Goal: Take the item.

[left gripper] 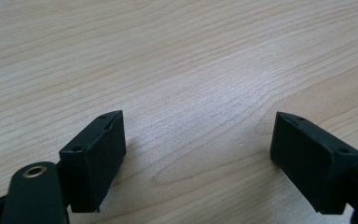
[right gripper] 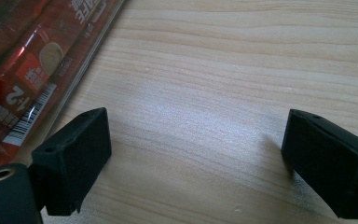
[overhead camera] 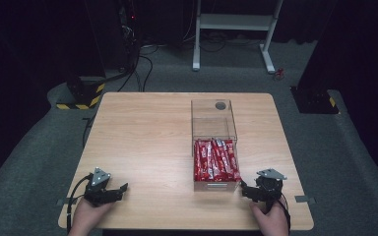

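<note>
Both grippers, left (overhead camera: 120, 189) & right (overhead camera: 244, 191), sit low at near table (overhead camera: 142, 137) edge w/ jaws wide apart, holding nothing; clear drawer box (overhead camera: 214, 147) of red sachets (overhead camera: 215, 160) lies right of centre, so probably right should approach slow, squared to the near handle (overhead camera: 217, 185).

A dark room with a grey floor and a wooden counter.

The counter (overhead camera: 147, 147) is light wood and stands on a grey carpet floor (overhead camera: 24, 162). Behind it is a white metal frame (overhead camera: 234, 22) on two legs. Black cables (overhead camera: 140, 64) trail over the floor. At the left sits a base with yellow and black stripes (overhead camera: 81, 96). The walls are black.
</note>
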`<action>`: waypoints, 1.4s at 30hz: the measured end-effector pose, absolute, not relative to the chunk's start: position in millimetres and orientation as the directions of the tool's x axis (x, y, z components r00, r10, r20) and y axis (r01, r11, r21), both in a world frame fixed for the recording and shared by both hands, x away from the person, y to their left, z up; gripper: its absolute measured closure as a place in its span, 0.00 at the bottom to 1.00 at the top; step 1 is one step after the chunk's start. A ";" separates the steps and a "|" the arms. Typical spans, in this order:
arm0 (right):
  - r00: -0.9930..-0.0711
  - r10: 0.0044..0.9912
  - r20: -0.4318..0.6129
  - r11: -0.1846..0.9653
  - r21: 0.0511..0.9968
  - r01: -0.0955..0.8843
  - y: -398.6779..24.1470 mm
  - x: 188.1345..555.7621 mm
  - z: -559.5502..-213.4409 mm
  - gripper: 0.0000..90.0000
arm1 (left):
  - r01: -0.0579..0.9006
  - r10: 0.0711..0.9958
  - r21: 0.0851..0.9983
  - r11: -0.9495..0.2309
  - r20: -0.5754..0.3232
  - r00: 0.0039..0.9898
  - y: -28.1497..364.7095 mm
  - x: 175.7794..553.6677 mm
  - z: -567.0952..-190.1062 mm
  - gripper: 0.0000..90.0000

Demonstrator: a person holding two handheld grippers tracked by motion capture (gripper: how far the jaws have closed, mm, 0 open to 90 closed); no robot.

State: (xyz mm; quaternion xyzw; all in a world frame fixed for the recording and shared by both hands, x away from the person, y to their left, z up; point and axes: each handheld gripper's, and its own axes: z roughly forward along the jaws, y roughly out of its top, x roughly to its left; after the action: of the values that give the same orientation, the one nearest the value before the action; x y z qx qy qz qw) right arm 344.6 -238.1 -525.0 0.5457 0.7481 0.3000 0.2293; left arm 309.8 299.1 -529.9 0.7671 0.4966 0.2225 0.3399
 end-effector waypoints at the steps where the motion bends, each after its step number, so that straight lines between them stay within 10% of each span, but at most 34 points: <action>1: -0.297 0.955 -0.012 0.220 0.698 0.681 -237.9 344.4 -524.9 0.09 | 0.611 0.913 0.742 -0.276 0.004 0.408 299.1 309.8 -529.9 0.20; 42: -0.393 0.919 -0.009 0.289 0.695 0.659 -242.3 346.2 -524.6 0.09 | 0.604 0.904 0.761 -0.237 -0.055 0.423 283.8 309.5 -516.1 0.24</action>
State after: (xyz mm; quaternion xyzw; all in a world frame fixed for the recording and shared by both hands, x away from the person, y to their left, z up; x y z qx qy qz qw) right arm 346.2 -242.3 -524.6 0.5093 0.7748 0.3103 0.2099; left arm 309.5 283.8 -516.1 0.7594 0.4965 0.2043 0.3676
